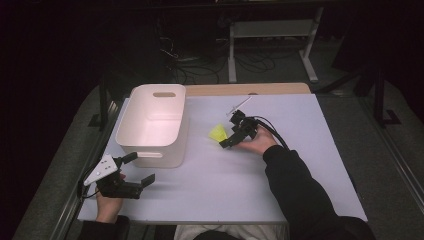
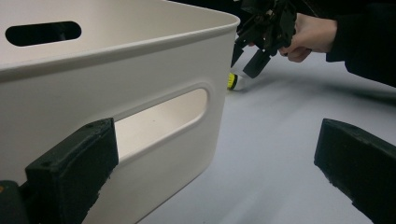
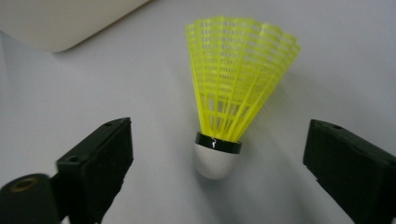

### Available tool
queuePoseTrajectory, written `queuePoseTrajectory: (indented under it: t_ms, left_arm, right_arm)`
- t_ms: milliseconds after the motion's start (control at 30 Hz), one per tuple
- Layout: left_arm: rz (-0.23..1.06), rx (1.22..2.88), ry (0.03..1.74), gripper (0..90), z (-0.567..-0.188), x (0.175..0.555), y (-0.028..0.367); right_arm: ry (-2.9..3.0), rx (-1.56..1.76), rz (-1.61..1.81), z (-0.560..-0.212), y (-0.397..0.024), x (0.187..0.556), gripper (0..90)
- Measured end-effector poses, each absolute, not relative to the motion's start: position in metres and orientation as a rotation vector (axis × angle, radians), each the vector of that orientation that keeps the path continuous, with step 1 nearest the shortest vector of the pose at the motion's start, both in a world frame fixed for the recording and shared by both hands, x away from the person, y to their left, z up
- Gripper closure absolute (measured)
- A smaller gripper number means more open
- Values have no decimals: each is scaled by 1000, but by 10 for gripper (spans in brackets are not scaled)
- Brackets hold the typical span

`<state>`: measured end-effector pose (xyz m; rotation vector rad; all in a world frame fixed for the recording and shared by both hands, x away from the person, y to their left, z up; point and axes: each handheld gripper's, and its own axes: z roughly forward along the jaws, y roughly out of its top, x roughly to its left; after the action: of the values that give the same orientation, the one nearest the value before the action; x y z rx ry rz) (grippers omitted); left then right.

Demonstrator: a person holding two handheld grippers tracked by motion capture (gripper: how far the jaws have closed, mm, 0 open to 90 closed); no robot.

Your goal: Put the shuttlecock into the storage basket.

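- My desk [image 1: 280,185] is the biggest thing here, a pale sheet running under everything I work with.
- The white bin [image 1: 152,122] stands at the desk's far left, open side up, with a slot handle in its near wall.
- My left gripper [image 1: 141,169] waits at the near left corner, just beside the bin's front wall. Its fingers [image 2: 74,177] stand wide apart with nothing between them.
- My right gripper [image 1: 227,141] sits mid-desk, to the right of the bin, angled down at the shuttlecock. Its fingers [image 3: 100,163] are spread, one on either side of the cork, touching neither side.
- The yellow shuttlecock [image 3: 233,93] lies on the desk near the bin's right wall, white cork end toward my right gripper, skirt pointing away.
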<state>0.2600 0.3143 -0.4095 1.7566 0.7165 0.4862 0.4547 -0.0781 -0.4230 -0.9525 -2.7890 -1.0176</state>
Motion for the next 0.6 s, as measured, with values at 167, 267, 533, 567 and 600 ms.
queuePoseTrajectory:
  t_ms: [167, 267, 533, 567, 600]
  left_arm:
    - [486, 1757, 716, 0, -410, 260, 314]
    - [485, 1756, 716, 0, -410, 260, 314]
    - [484, 1757, 714, 0, -410, 260, 314]
    - [485, 1757, 715, 0, -410, 260, 314]
    - [485, 1757, 715, 0, -410, 260, 314]
  right_arm:
    - [-2779, -971, -1001, -428, -80, 456, 134]
    - [-2777, -973, -986, -429, -80, 456, 165]
    - [-2788, -989, -946, -433, -78, 457, 249]
    - [-2788, -990, -943, -434, -77, 457, 279]
    - [-2787, -990, -943, -434, -77, 457, 299]
